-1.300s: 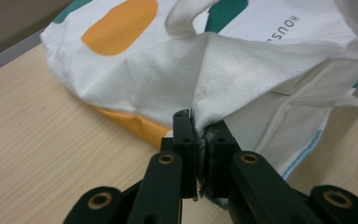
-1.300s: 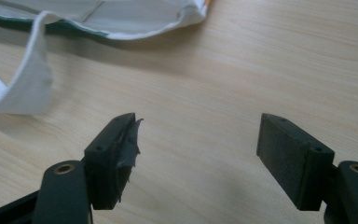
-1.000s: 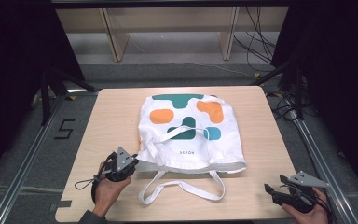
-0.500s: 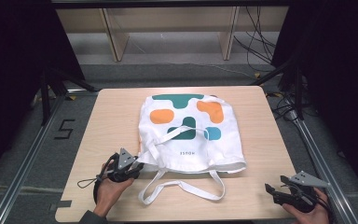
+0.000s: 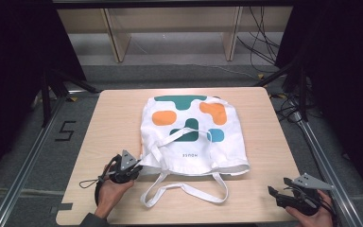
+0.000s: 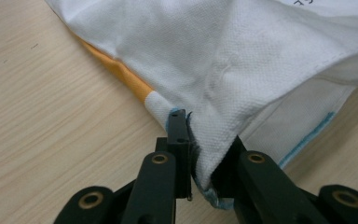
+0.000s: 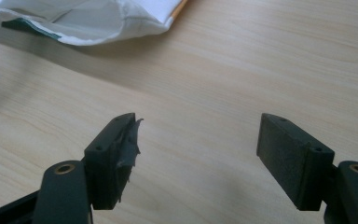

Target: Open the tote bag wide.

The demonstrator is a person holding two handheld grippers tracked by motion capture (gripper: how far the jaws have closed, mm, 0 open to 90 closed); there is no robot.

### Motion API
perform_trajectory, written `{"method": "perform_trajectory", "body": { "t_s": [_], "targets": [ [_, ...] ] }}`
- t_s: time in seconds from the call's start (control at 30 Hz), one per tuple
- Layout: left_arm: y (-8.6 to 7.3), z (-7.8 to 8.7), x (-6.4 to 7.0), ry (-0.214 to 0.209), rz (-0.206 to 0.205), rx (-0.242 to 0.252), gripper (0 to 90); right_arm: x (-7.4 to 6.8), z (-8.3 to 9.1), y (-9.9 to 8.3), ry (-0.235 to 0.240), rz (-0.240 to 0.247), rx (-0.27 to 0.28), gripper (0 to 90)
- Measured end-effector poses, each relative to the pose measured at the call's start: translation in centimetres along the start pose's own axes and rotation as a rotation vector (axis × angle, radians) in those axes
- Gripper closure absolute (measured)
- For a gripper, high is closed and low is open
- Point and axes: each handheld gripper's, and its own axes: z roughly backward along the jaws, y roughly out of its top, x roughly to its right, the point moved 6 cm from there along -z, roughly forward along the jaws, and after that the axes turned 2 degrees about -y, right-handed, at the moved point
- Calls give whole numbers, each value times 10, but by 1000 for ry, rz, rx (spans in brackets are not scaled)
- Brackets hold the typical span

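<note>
Tote bag (image 5: 191, 135), white with green, orange and blue shapes, lying flat at the centre of the wooden table (image 5: 274, 142), its two fabric handles (image 5: 184, 191) trailing toward the near edge. Left gripper (image 5: 134, 165), at the bag's near-left corner, jaws clamped on the white cloth of that corner (image 6: 200, 154), seen pinched between them in the left gripper view. Right gripper (image 5: 276, 194), at the table's near-right corner, well apart from the bag, jaws spread wide over bare wood and holding nothing (image 7: 196, 149).

Even overhead light; dark surroundings; soft shadows, slight blur.
</note>
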Motion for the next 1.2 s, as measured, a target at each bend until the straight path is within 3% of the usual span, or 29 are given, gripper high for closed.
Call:
{"method": "perform_trajectory", "body": {
  "t_s": [0.03,0.07,0.1,0.13,0.2,0.23,0.27,0.3,0.33,0.4,0.43,0.47,0.53,0.6,0.63,0.67,0.7,0.77,0.8,0.87,0.9,0.93,0.97,1.0,1.03,1.1,1.2],
  "targets": [
    [1,1,-2,1,-26,-3,812,0,-1,0,4,-5,3,300],
    [1,0,-2,0,-25,3,813,-3,-1,-1,1,-36,-15,300],
    [1,-1,2,9,20,15,813,-4,-2,-1,2,-33,-16,300],
    [1,0,-1,5,-31,5,813,-2,-2,0,7,-6,-5,300],
    [2,-1,1,8,9,19,812,-5,-1,1,6,-30,-6,300],
    [2,-1,2,8,24,21,812,-5,-3,2,0,-19,0,300],
    [1,1,-1,-6,-14,2,812,-4,-5,4,12,11,10,300],
    [3,1,-1,7,-18,13,812,-8,-5,5,12,-17,6,300],
    [3,0,0,22,11,22,811,-5,-8,8,12,35,21,300],
    [2,2,-2,10,-36,0,810,-13,-11,12,21,11,22,300],
    [2,0,1,11,8,31,809,-16,-13,14,31,6,16,300],
    [2,1,-1,6,-22,24,808,-16,-16,17,47,42,32,300],
    [3,1,-1,15,-3,26,806,-22,-20,22,50,58,38,300],
    [3,2,-2,7,-47,14,804,-26,-25,27,56,74,40,301],
    [2,1,1,8,1,28,802,-28,-28,30,59,80,41,301],
    [3,3,-2,15,-34,7,802,-28,-31,32,53,95,48,301],
    [3,3,-1,11,-23,20,801,-34,-36,39,79,84,49,306],
    [3,2,-1,28,7,31,801,-34,-38,43,66,106,67,308],
    [3,1,1,18,32,39,801,-39,-42,49,69,71,49,309],
    [2,2,0,1,4,36,800,-41,-44,52,69,65,51,310],
    [3,2,-2,6,-29,35,800,-42,-48,55,78,75,57,312],
    [2,4,-2,11,-28,25,799,-40,-52,59,81,101,65,315],
    [2,3,1,14,25,40,797,-43,-53,60,68,79,37,323],
    [3,2,2,14,32,56,796,-39,-57,63,50,137,62,332],
    [3,4,-1,19,-7,37,794,-41,-59,63,61,130,40,339],
    [3,3,0,11,5,49,794,-43,-62,64,51,127,36,348],
    [3,2,0,23,15,62,793,-40,-69,67,38,168,42,363]
  ]
}}
